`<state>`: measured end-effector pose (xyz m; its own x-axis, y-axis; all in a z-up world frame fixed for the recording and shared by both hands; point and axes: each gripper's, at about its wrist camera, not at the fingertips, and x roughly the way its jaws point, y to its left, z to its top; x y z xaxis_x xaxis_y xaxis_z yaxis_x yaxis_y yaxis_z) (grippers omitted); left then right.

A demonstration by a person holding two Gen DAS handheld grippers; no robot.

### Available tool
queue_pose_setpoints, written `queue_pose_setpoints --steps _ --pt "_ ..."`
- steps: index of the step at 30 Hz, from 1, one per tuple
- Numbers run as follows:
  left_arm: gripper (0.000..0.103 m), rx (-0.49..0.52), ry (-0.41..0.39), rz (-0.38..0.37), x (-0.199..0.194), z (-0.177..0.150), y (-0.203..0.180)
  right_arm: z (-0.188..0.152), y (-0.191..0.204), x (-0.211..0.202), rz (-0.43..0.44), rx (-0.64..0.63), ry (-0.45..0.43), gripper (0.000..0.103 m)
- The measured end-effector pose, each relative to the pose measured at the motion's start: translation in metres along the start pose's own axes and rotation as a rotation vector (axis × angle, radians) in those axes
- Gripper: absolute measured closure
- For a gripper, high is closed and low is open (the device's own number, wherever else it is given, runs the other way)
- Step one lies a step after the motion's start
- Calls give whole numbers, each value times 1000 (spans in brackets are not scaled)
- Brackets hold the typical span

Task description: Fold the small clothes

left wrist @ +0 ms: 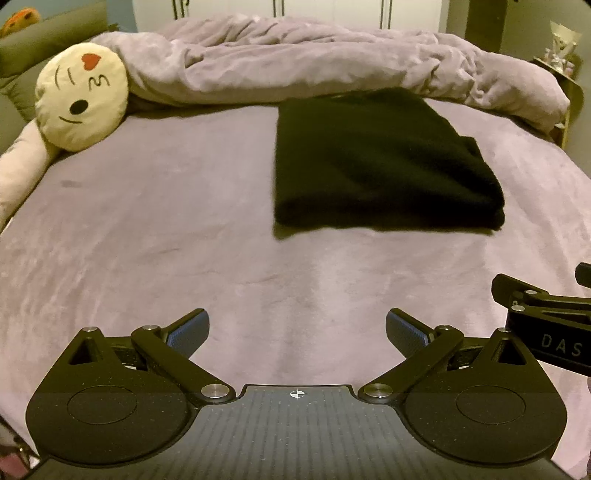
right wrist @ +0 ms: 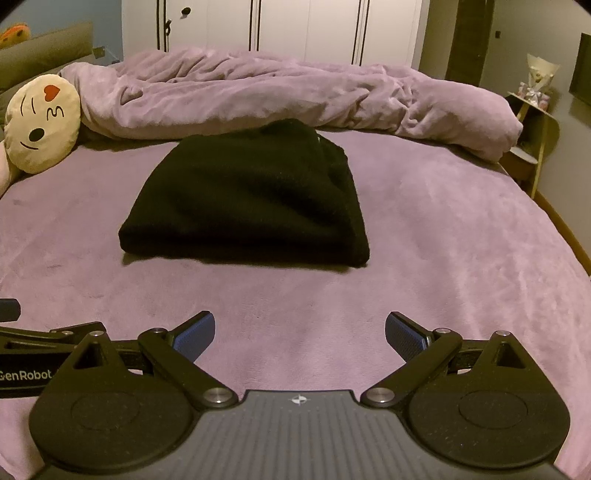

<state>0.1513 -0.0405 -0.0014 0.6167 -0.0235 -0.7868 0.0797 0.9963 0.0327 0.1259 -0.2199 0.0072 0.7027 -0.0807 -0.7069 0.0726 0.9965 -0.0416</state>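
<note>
A black garment (left wrist: 380, 162) lies folded into a thick rectangle on the purple bed sheet (left wrist: 147, 221); it also shows in the right wrist view (right wrist: 251, 203). My left gripper (left wrist: 297, 332) is open and empty, held over bare sheet well short of the garment, which lies ahead and to its right. My right gripper (right wrist: 300, 334) is open and empty, also over bare sheet, with the garment ahead and slightly left. Each gripper's body shows at the edge of the other's view, the right one (left wrist: 546, 325) and the left one (right wrist: 40, 354).
A rumpled purple duvet (left wrist: 314, 62) is piled along the far side of the bed. A cream emoji cushion (left wrist: 81, 98) leans at the far left. A small side table (right wrist: 532, 140) stands off the bed's right edge. White wardrobe doors (right wrist: 280, 26) stand behind.
</note>
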Motion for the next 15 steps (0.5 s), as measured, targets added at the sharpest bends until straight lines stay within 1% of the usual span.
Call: queue_pose_setpoints --steps 4,10,15 --pt "0 -1 -5 6 0 -1 -1 0 -1 0 3 0 2 4" --pt "0 -12 1 -9 -2 1 -1 1 -3 0 11 7 5 4" --pt "0 -3 -24 -7 -7 1 -4 0 -2 -2 12 9 -1 4"
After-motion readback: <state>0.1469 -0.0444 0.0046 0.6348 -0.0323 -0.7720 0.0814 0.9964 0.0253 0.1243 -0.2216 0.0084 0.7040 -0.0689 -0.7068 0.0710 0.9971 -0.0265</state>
